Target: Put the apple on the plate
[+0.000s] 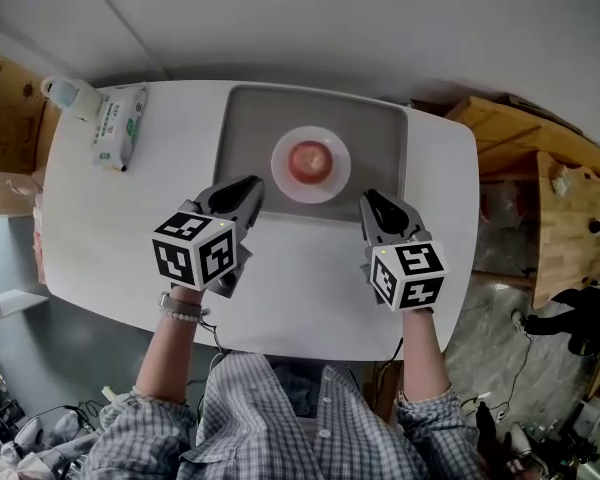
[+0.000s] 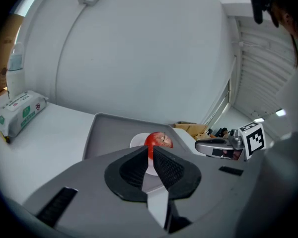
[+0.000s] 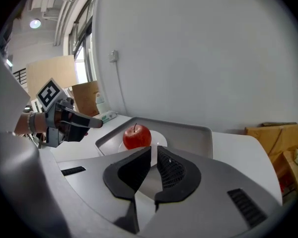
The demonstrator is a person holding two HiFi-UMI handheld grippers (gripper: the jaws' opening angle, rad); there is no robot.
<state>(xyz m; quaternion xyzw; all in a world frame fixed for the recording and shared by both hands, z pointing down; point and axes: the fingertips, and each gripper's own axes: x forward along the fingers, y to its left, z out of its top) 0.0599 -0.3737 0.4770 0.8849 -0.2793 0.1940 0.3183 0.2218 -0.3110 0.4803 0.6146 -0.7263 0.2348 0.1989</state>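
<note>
Looks finished, tbh. Spot the apple [image 1: 310,160] on the plate [image 1: 285,184], mid-tray [image 1: 380,128], at 12 o'clock. Leave left hand-held gripper [image 1: 252,184] and right hand-held gripper [image 1: 372,201] clenched and empty as now, at 7 and 5 o'clock of the plate. Back off gently over the worktop [image 1: 170,138]; avoid nudging the tray.

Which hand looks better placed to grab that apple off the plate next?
Left, narrowly. The left gripper sits at the tray with the apple dead ahead of its closed jaws; the right gripper is similarly close, but the apple lies off to its left. Either must open first.
</note>
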